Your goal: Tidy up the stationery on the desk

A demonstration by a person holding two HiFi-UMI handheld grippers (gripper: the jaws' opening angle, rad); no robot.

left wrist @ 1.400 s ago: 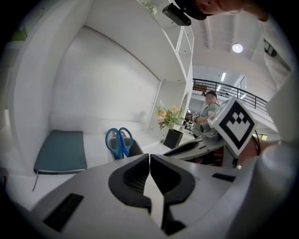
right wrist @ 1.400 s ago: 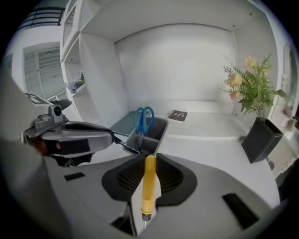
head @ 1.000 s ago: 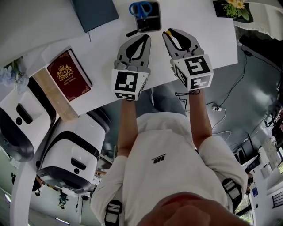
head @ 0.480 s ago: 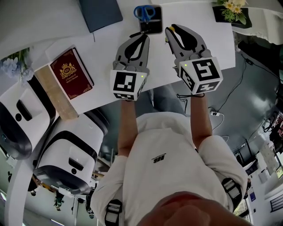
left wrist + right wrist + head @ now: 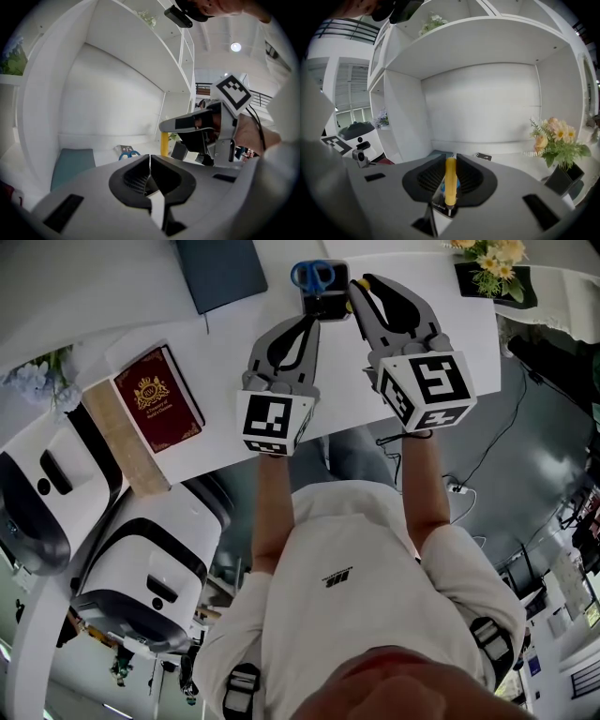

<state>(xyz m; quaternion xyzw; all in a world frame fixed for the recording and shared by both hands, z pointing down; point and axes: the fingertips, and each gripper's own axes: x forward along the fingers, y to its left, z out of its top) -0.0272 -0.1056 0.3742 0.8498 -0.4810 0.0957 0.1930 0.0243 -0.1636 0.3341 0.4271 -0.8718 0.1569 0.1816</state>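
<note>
A black pen holder [image 5: 320,302] stands on the white desk [image 5: 225,343] with blue-handled scissors [image 5: 317,276] in it. My right gripper [image 5: 362,287] is just to its right, shut on a yellow pen [image 5: 450,180] that stands upright between the jaws. My left gripper [image 5: 307,322] sits just below the holder, jaws shut with nothing seen between them [image 5: 150,161]. In the left gripper view the scissors [image 5: 127,153], the yellow pen [image 5: 164,143] and the right gripper [image 5: 206,129] show ahead.
A red book [image 5: 157,411] lies at the desk's left, a dark blue folder [image 5: 221,268] further back. A potted flower bunch [image 5: 491,262] stands at the far right. White machines [image 5: 150,568] stand on the floor to the left. White shelves [image 5: 487,51] rise behind the desk.
Both grippers have moved away from me toward the pen holder. The right gripper, still holding the yellow pen, has come level with the holder.
</note>
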